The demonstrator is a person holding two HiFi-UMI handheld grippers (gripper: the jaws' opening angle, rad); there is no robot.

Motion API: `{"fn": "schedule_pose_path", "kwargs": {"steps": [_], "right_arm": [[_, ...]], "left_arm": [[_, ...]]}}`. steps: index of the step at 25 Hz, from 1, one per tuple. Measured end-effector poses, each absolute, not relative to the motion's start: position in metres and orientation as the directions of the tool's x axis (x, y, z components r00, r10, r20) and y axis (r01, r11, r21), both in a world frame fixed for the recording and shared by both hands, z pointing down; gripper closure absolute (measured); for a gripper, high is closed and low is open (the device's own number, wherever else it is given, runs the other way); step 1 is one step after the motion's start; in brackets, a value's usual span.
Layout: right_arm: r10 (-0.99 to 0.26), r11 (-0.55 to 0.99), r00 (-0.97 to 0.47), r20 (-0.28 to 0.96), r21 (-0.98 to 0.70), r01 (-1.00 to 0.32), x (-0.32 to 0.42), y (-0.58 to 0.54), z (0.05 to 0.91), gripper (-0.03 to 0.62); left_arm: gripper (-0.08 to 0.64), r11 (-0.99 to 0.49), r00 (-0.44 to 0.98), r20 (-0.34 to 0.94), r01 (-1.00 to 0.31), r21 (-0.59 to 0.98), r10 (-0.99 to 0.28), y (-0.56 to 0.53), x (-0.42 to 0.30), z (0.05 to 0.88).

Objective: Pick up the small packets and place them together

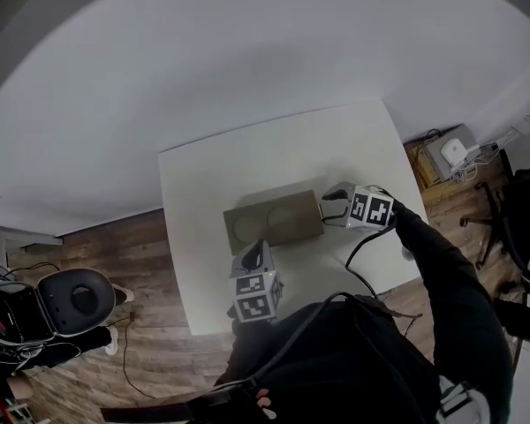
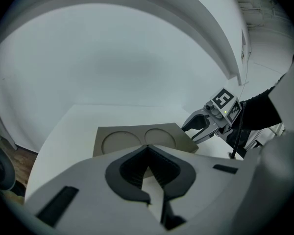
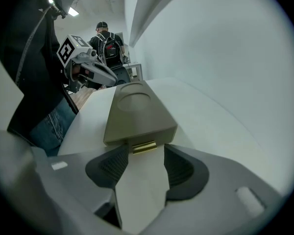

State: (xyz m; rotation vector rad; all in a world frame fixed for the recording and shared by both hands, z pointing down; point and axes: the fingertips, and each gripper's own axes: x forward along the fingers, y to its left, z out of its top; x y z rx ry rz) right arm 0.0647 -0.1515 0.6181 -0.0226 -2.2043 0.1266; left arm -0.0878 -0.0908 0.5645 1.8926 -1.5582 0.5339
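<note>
A flat olive box (image 1: 274, 222) with two round recesses lies on the white table (image 1: 247, 166). My right gripper (image 1: 329, 203) is at the box's right end, pointing down at it. In the right gripper view it (image 3: 146, 155) is open, and a small gold piece (image 3: 143, 147) sits at the near end of the box (image 3: 137, 111), just ahead of the gap between the fingertips. My left gripper (image 1: 252, 256) hovers at the box's front edge. In the left gripper view it (image 2: 147, 148) is shut with nothing between its pads, the box (image 2: 137, 140) just beyond. No loose packets show.
A white wall stands behind the table. A black chair (image 1: 71, 303) is on the wooden floor at left. A shelf with a white device (image 1: 450, 153) and cables is at right. A person with a backpack (image 3: 107, 43) stands in the background.
</note>
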Motion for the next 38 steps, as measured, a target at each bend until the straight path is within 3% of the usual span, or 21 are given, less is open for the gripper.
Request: {"fn": "schedule_pose_path", "kwargs": {"steps": [6, 14, 32, 38], "right_arm": [[0.12, 0.991, -0.533, 0.838, -0.069, 0.115, 0.059, -0.148, 0.63, 0.393], [0.156, 0.981, -0.494, 0.855, -0.078, 0.175, 0.058, -0.146, 0.635, 0.403], [0.142, 0.982, -0.505, 0.851, -0.058, 0.178, 0.059, -0.15, 0.638, 0.426], [0.13, 0.986, -0.492, 0.861, -0.059, 0.157, 0.072, -0.151, 0.637, 0.426]], "left_arm": [[0.559, -0.106, 0.221, 0.693, -0.973, 0.205, -0.686, -0.094, -0.088, 0.576], [0.56, -0.102, 0.237, 0.729, -0.969, 0.225, -0.642, -0.092, -0.084, 0.586], [0.56, -0.142, 0.226, 0.687, -0.974, 0.178, -0.69, -0.095, -0.085, 0.589], [0.56, -0.129, 0.253, 0.685, -0.965, 0.228, -0.683, -0.092, -0.086, 0.59]]}}
